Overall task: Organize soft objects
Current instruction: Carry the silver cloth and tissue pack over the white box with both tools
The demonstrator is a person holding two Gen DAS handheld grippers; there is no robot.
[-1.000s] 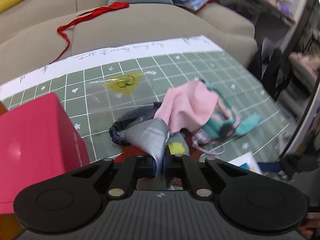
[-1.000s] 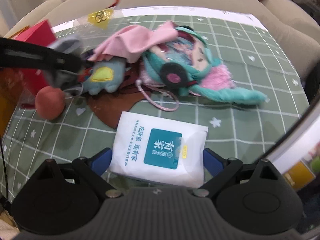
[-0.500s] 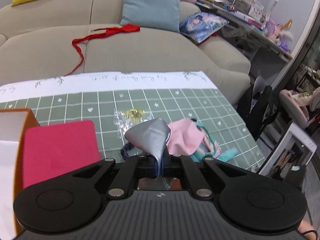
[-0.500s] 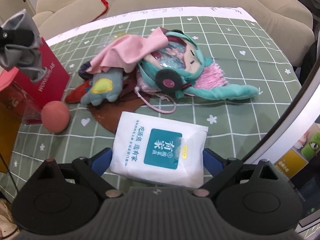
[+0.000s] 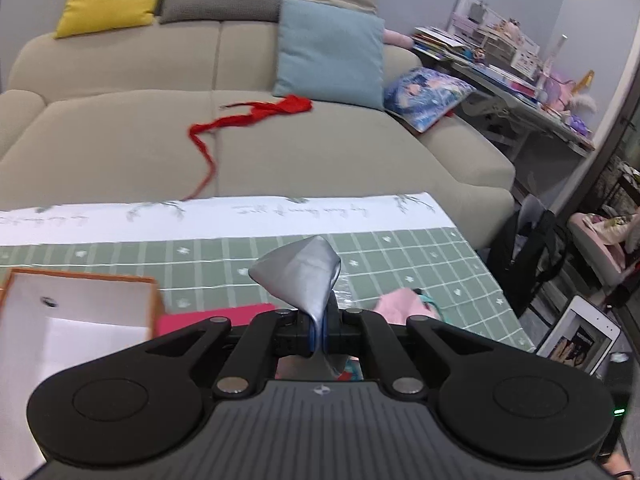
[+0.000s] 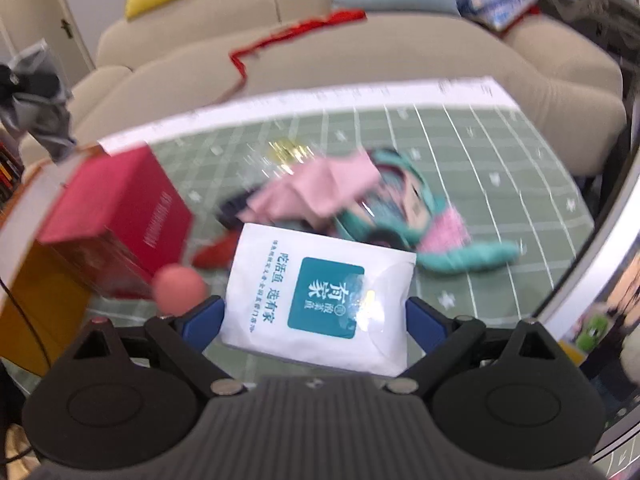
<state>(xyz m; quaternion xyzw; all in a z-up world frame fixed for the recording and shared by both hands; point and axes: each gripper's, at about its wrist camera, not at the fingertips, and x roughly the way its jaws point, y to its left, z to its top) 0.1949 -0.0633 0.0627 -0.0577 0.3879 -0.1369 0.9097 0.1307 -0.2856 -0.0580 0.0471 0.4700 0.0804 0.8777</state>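
Note:
My left gripper (image 5: pixel 319 334) is shut on a grey cloth (image 5: pixel 300 276) and holds it high above the table, beside an open orange box with a white inside (image 5: pixel 76 320). In the right wrist view the same cloth (image 6: pixel 40 116) hangs at the far left. My right gripper (image 6: pixel 314 320) is shut on a white tissue pack with a teal label (image 6: pixel 320 296), lifted above the green checked tablecloth (image 6: pixel 480 152). On the cloth lie a pink cloth (image 6: pixel 320 192), a teal-haired plush doll (image 6: pixel 420 216) and a pink ball (image 6: pixel 180 288).
A red box (image 6: pixel 120 220) stands at the left next to the orange box. A clear bag with gold rings (image 6: pixel 288 152) lies behind the pile. A beige sofa (image 5: pixel 280 140) with a red ribbon (image 5: pixel 248 120) and cushions is behind the table. A tablet (image 5: pixel 580 336) stands at the right.
My left gripper has risen and moved left with the grey cloth, to beside the orange box. My right gripper has lifted the tissue pack and tilted up, towards the red box.

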